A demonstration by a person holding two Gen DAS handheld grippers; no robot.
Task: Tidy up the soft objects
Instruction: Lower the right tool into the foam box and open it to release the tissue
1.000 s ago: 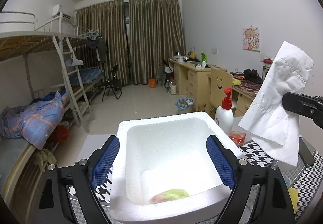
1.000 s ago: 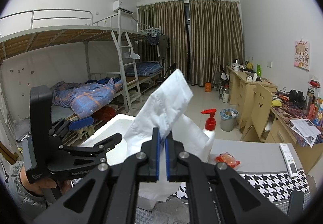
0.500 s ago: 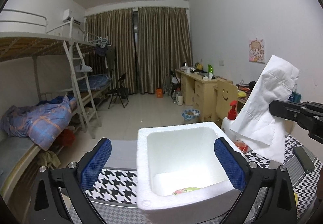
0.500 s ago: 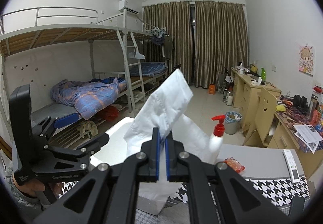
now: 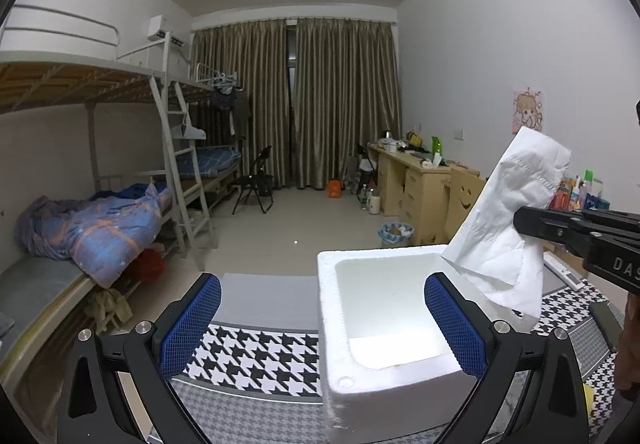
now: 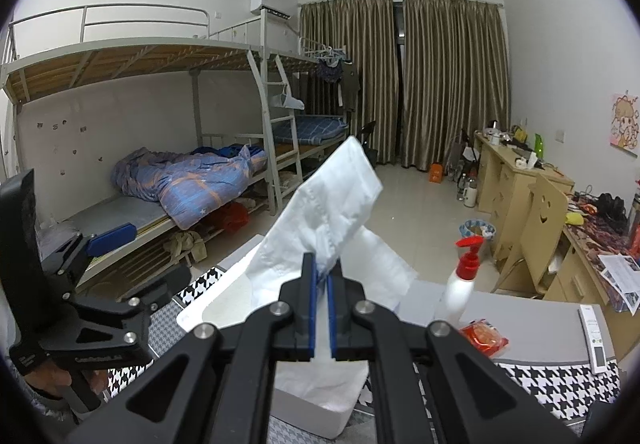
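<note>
Pinching a white tissue at frame centre, the right gripper holds it above the white foam box; the left gripper, lower frame, has just spread wide, gripping nothing.

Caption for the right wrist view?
Right claw shut on a white tissue above the foam box; left claw open alongside.

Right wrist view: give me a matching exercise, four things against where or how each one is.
Things:
1. tissue
2. foam box
3. pump bottle
4. left tool

States:
a. open, holding nothing
b. standing on the table behind the box
c. pinched in the right tool
d. open-topped, on the checked cloth

Pairs: 1-c, 2-d, 3-b, 4-a
</note>
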